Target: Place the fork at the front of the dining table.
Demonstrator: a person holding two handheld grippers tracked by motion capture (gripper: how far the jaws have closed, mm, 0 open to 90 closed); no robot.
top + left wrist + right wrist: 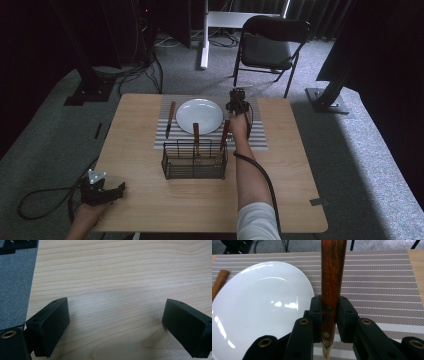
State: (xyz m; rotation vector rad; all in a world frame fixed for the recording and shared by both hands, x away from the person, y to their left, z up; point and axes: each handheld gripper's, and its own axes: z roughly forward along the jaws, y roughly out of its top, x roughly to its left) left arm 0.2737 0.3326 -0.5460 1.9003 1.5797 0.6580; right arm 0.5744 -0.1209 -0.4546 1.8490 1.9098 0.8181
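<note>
R gripper (329, 312) clamped on wooden handle (332, 277); L gripper (115, 322) jaws wide, holding nothing.
Handle glossy red-brown w/ rivets, frame centre; smooth white plate (259, 310) at left, woven striped mat (382, 285).

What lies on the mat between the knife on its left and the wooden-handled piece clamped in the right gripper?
The white plate lies between the knife and the wooden-handled piece that the right gripper clamps, as the high view shows.

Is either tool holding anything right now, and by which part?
The right tool is clamped on a wooden-handled utensil, gripping the handle near its metal end. The left tool stands open over bare table, holding nothing.
</note>
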